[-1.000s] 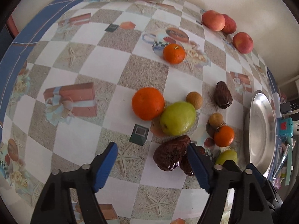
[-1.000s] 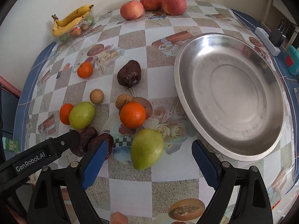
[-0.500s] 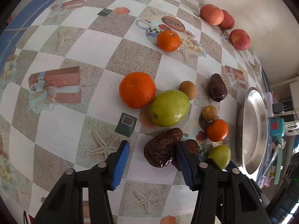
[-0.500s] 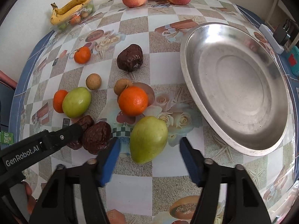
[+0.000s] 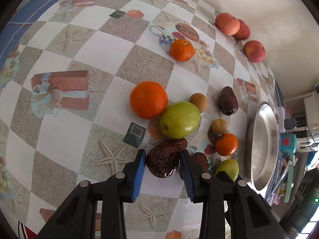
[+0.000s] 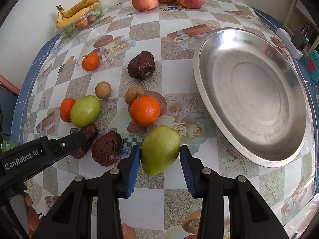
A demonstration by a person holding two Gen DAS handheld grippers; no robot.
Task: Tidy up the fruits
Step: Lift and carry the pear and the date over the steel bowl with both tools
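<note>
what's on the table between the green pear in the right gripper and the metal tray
Nothing: in the right wrist view only bare printed tablecloth lies between the green pear and the metal tray.

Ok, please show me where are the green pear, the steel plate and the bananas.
green pear (image 6: pixel 160 149), right wrist view, middle of its body between the fingers.
steel plate (image 6: pixel 201 91), right wrist view, bare left rim.
bananas (image 6: pixel 79 10), right wrist view, middle of the upper banana.

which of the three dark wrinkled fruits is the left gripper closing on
The one touching the round green fruit: this dark fruit sits between the left gripper's blue pads. A second lies beside it; the third sits alone, farther back.
</note>
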